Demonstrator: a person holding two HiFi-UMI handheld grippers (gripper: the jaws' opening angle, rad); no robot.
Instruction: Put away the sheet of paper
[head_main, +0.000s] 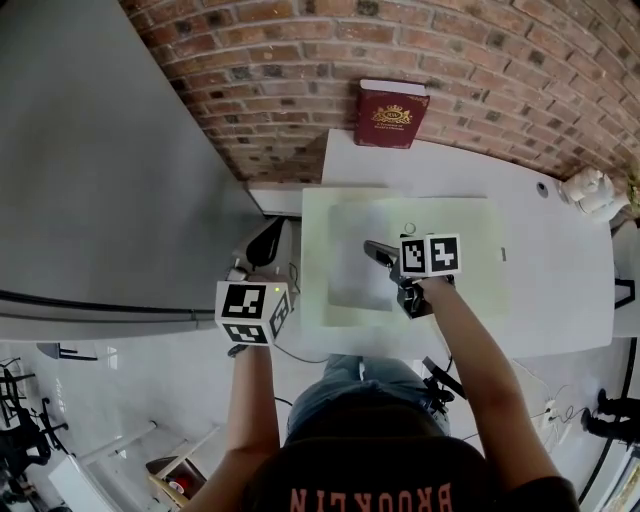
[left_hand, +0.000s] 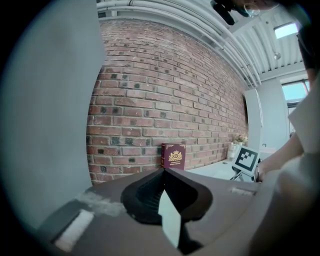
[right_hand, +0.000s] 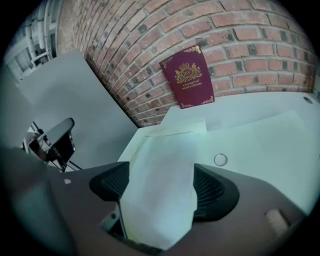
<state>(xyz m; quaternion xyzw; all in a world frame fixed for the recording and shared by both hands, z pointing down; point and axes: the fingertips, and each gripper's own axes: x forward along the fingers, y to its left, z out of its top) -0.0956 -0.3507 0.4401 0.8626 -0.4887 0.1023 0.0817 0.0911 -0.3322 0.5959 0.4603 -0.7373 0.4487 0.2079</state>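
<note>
Left hand-held gripper (left_hand: 164, 172) hangs closed off the worktop's (head_main: 560, 270) left edge, while the right hand-held gripper (right_hand: 161, 172) stands wide open around a raised flap of the sheet of paper (right_hand: 160, 205) mid-worktop — unpinched, it may flop down and crease.

The sheet of paper (right_hand: 159, 160) is hidden at its near end (behind the right gripper (right_hand: 160, 186)); print on the book (head_main: 391, 115) cannot be read.

we are counting two tools, left tool (left_hand: 165, 197) and right tool (right_hand: 157, 187), one sheet of paper (head_main: 355, 270), one green mat (head_main: 470, 275), one red book (head_main: 391, 115).
</note>
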